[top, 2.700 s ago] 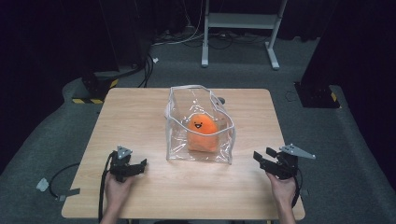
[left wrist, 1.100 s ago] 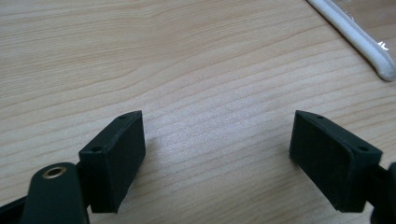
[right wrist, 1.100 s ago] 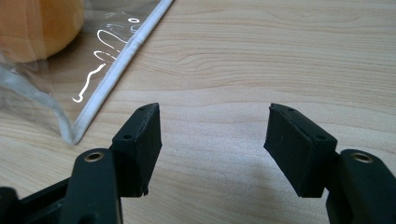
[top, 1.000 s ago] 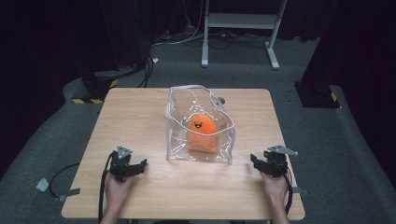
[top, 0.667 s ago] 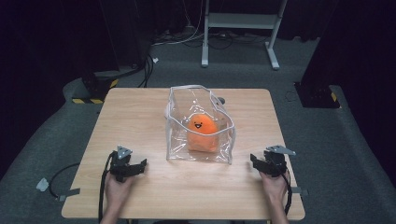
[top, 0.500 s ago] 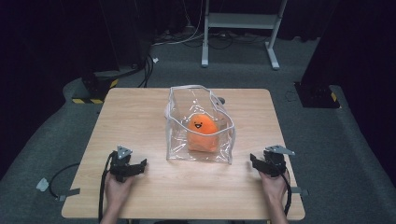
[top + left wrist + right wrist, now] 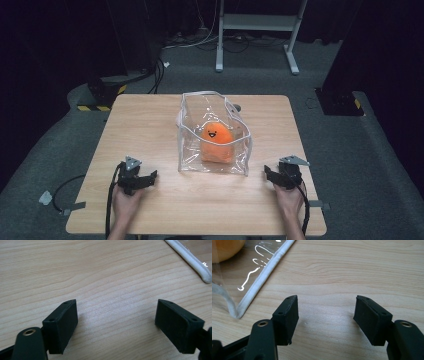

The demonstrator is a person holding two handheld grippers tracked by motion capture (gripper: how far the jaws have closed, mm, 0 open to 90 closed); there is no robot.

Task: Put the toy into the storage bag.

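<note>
**Both grippers parked, the bagged toy waiting between them**

At the left of the high view, the left gripper (image 7: 141,179) rests low on the wooden table (image 7: 150,120), near the front edge, in the person's left hand (image 7: 125,204). Its own view shows the two black jaws spread wide over bare wood grain with nothing between them, and a white piped edge of the bag crossing the upper right corner, well short of the pads.

In the middle of the table stands the clear plastic bag (image 7: 189,145), upright, mouth open to the top, its white handle arched above the far side. Inside it sits the orange plush toy (image 7: 216,142), its smiling face turned toward the person, leaning on the right half of the bag's floor.

To the right, the right gripper (image 7: 270,176) lies just beside the bag's front right corner, apart from it. Its own view shows the jaws moderately open and empty, with the bag's white seam (image 7: 265,276) running diagonally to a corner left of the left jaw, and a sliver of orange behind the film.

The likely step is to reach for the bag or the toy in it. To do it well, I judge one gripper should steady the bag by a piped rim or the handle, since thin film will slip and crumple. The other should come down through the open mouth and close on the plush's body, not on film caught beside it. Lifting slowly would keep the light bag from tipping.
</note>
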